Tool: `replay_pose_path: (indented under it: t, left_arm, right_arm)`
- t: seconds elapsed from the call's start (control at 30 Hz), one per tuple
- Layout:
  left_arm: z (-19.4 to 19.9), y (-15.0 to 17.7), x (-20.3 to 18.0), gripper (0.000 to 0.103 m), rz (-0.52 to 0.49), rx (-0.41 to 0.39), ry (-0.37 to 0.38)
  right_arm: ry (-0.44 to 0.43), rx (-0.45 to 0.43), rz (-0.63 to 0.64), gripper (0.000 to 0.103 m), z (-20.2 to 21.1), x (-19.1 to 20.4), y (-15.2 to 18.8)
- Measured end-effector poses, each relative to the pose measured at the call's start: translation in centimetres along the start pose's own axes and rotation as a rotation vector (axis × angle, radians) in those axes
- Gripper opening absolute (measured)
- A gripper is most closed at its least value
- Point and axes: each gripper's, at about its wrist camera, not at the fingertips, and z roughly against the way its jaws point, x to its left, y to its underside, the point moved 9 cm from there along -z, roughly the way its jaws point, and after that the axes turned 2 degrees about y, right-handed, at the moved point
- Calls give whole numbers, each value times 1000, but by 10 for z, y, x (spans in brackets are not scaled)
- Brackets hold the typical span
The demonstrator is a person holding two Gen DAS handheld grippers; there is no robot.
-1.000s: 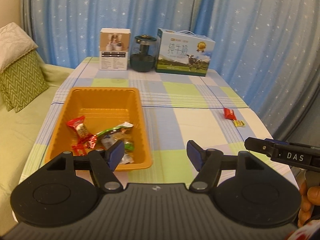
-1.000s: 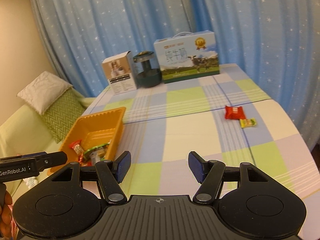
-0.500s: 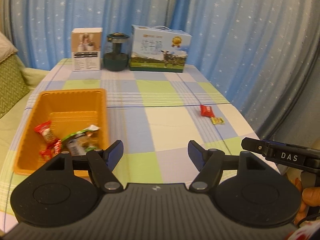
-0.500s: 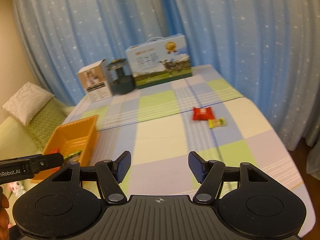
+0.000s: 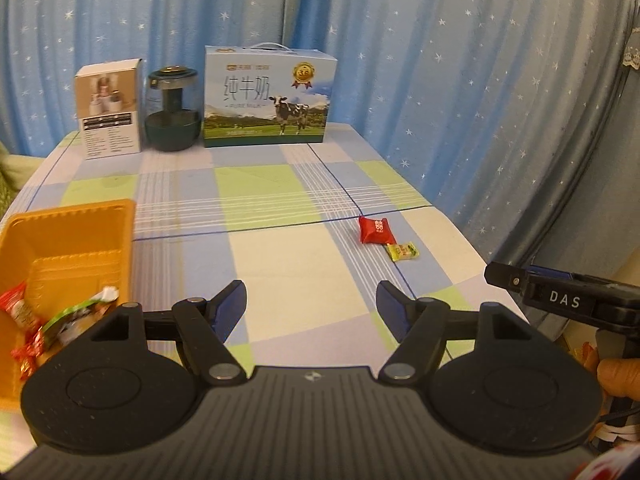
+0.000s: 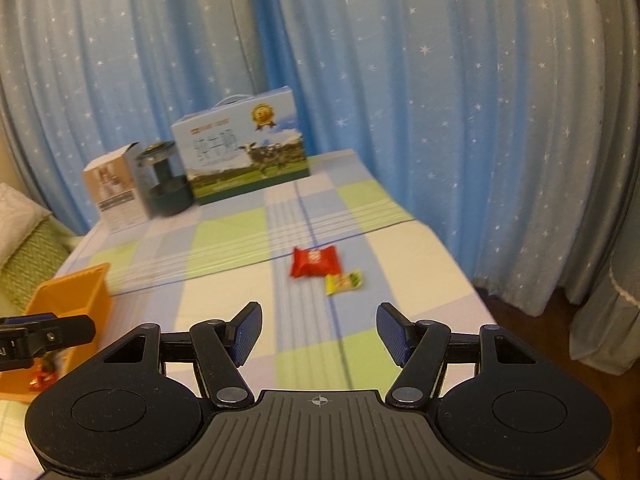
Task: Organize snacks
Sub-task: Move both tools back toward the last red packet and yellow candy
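A red snack packet (image 5: pixel 375 230) (image 6: pixel 316 261) and a small yellow-green one (image 5: pixel 403 251) (image 6: pixel 344 282) lie side by side on the checked tablecloth (image 5: pixel 280 248), towards its right edge. An orange tray (image 5: pixel 76 236) (image 6: pixel 72 300) at the left holds several wrapped snacks (image 5: pixel 60 320). My left gripper (image 5: pixel 311 300) hangs open over the cloth's near middle, nothing between its fingers, the packets ahead and to its right. My right gripper (image 6: pixel 319 326) is open and empty too, the two packets just ahead of it. The right tool's body shows at the right edge of the left wrist view.
At the table's far end stand a white box (image 5: pixel 110 110), a dark glass jar (image 5: pixel 172 112) and a milk carton with a handle (image 5: pixel 266 102). Blue star-patterned curtains hang behind and to the right. A green cushion (image 6: pixel 28 248) lies left of the table.
Both grippers have swung rightward across the table, away from the tray. The two loose packets now sit nearer the centre of both views and look larger. Neither gripper's opening has visibly changed.
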Motion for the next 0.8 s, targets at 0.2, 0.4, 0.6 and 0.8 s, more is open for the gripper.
replay_pose_path:
  t: [0.2, 0.4, 0.6, 0.8]
  left_arm:
    - [-46, -10, 1, 70, -5, 16, -6]
    - [-91, -13, 7, 70, -5, 42, -11]
    - [-124, -12, 16, 71, 8, 54, -14]
    - [-150, -10, 22, 71, 15, 65, -12]
  right_arm:
    - [13, 11, 15, 64, -50, -12, -6]
    - [20, 41, 59, 64, -108, -15, -4]
    - [24, 68, 106, 64, -160, -11, 0]
    - [42, 87, 131, 63, -195, -16, 8]
